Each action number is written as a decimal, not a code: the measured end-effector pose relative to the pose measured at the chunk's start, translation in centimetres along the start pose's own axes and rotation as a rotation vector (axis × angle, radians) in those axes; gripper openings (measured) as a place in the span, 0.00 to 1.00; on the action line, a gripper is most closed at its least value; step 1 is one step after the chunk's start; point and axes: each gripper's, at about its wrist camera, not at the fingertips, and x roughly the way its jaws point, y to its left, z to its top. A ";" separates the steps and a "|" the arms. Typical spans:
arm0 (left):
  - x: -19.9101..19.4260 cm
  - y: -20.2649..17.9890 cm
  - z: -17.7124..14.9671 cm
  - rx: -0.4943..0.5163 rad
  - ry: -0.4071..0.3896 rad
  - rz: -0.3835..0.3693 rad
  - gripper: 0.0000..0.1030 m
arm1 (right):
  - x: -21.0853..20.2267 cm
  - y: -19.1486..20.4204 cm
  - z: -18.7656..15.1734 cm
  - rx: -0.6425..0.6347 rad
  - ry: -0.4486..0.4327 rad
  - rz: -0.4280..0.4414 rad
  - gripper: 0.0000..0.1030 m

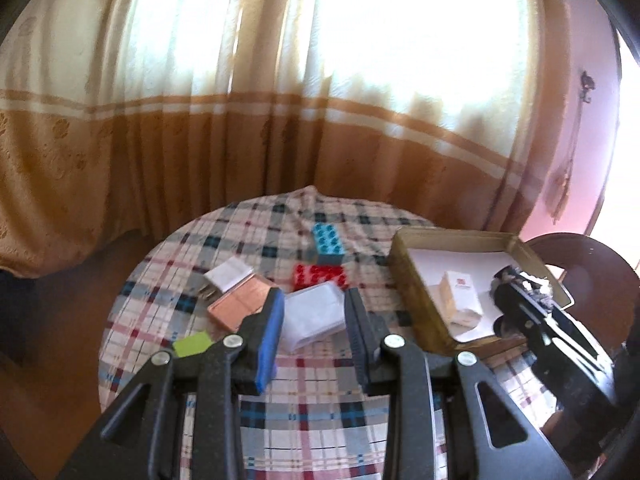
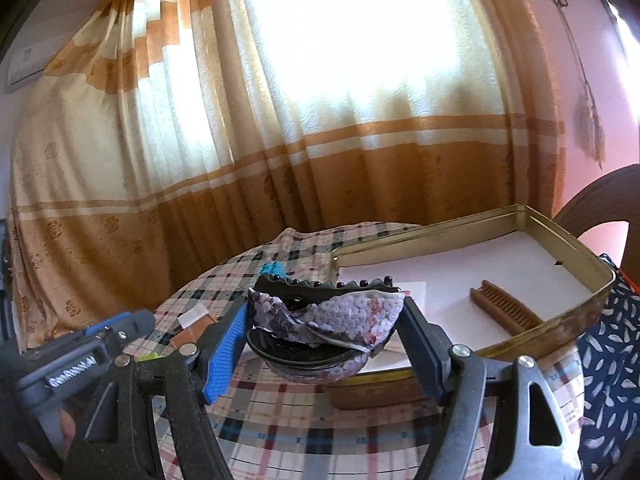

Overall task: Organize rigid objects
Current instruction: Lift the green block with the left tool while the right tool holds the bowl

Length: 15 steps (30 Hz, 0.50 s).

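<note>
My left gripper is shut on a white translucent box, its pads against the box's sides above the plaid table. My right gripper is shut on a purple sequined hair clip with black teeth, just in front of the gold tin. In the tin lie a brown wooden comb and a small white carton on white paper. In the left wrist view the right gripper hangs over the tin's near right corner. A blue brick and a red brick lie mid-table.
A copper-coloured flat box, a small white item and a green piece lie left of the bricks. The round table has a plaid cloth. A curtain hangs behind, a dark wooden chair stands at the right, and a navy patterned garment is close by.
</note>
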 end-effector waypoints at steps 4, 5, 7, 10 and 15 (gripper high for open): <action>-1.0 1.1 0.4 0.021 -0.010 0.053 0.31 | -0.2 -0.5 -0.3 -0.006 0.001 -0.011 0.73; -1.1 2.0 0.4 0.010 -0.010 0.074 0.35 | -0.3 -0.5 -0.4 -0.009 0.001 -0.012 0.73; -1.0 4.7 0.7 -0.040 0.001 0.130 0.42 | -0.3 -0.5 -0.7 -0.016 0.000 -0.013 0.73; 0.4 8.9 0.7 -0.112 0.101 0.176 0.42 | 0.2 -0.4 -1.0 -0.011 0.019 0.001 0.73; 1.9 9.7 -0.8 -0.109 0.157 0.198 0.63 | 0.7 0.3 -1.4 -0.020 0.037 0.016 0.73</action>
